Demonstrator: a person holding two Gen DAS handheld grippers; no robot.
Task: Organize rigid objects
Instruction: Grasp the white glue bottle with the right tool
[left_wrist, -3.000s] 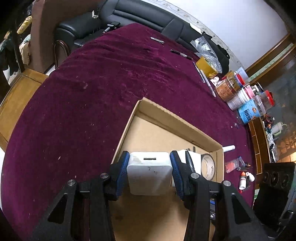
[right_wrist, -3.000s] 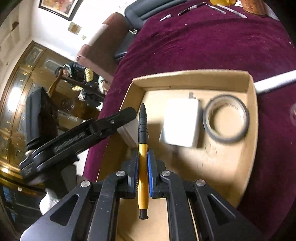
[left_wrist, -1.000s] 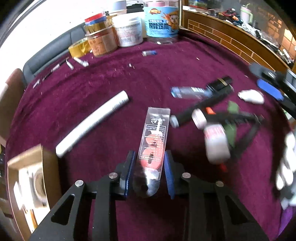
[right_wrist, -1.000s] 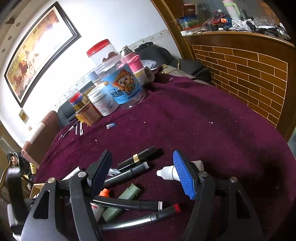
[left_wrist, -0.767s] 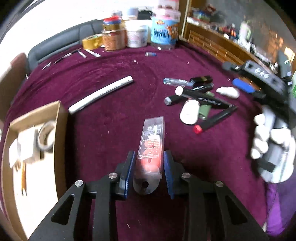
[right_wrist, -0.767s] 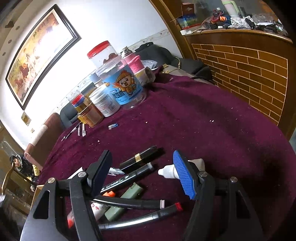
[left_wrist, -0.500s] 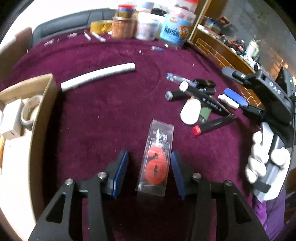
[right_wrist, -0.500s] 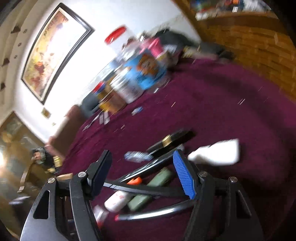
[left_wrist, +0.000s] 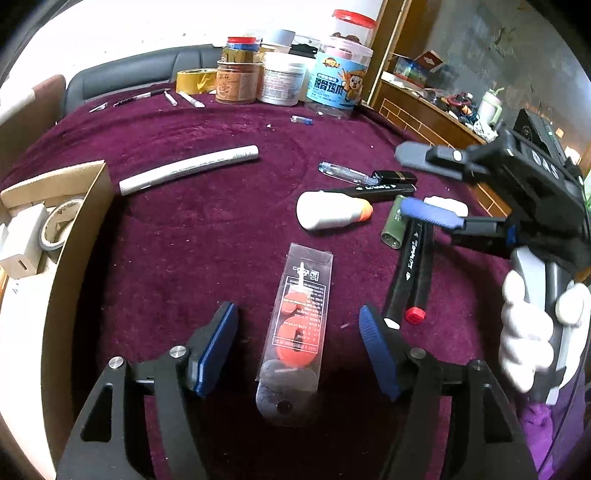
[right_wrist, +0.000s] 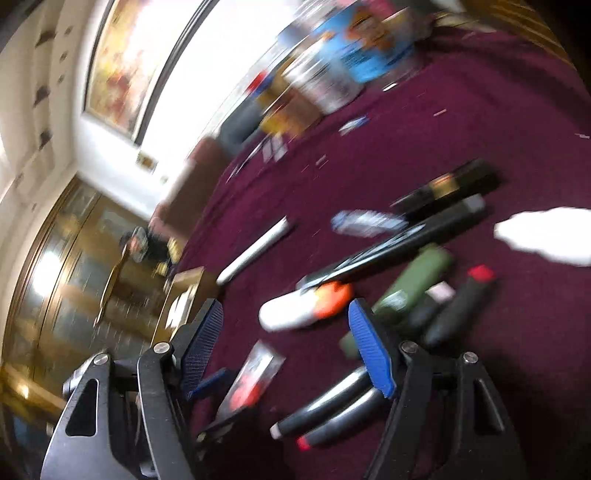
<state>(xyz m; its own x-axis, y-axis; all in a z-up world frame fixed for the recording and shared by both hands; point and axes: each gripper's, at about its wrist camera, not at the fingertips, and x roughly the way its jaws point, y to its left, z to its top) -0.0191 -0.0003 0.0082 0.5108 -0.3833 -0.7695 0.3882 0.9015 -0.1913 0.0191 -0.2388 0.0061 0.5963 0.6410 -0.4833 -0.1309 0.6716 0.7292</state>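
A clear plastic packet with orange discs (left_wrist: 298, 325) lies on the maroon tablecloth between the fingers of my left gripper (left_wrist: 297, 349), which is open and not touching it. My right gripper (left_wrist: 428, 184) is open and hovers over a cluster of black markers (left_wrist: 410, 266), a green tube (left_wrist: 393, 225) and a white bottle with an orange cap (left_wrist: 330, 211). In the blurred right wrist view my right gripper (right_wrist: 286, 343) is open above the same white bottle (right_wrist: 295, 308) and markers (right_wrist: 325, 413). The cardboard box (left_wrist: 70, 236) stands at the left.
A long white tube (left_wrist: 188, 169) lies mid-table. Jars, a blue-labelled tub (left_wrist: 338, 85) and yellow tape (left_wrist: 195, 80) stand along the far edge. The box holds a white adapter (left_wrist: 22, 240) and a tape roll (left_wrist: 61, 225). A brick counter is at the right.
My left gripper let go of the orange-disc packet and opened wide; the packet now lies on the cloth. My right gripper swung left and down over the marker cluster.
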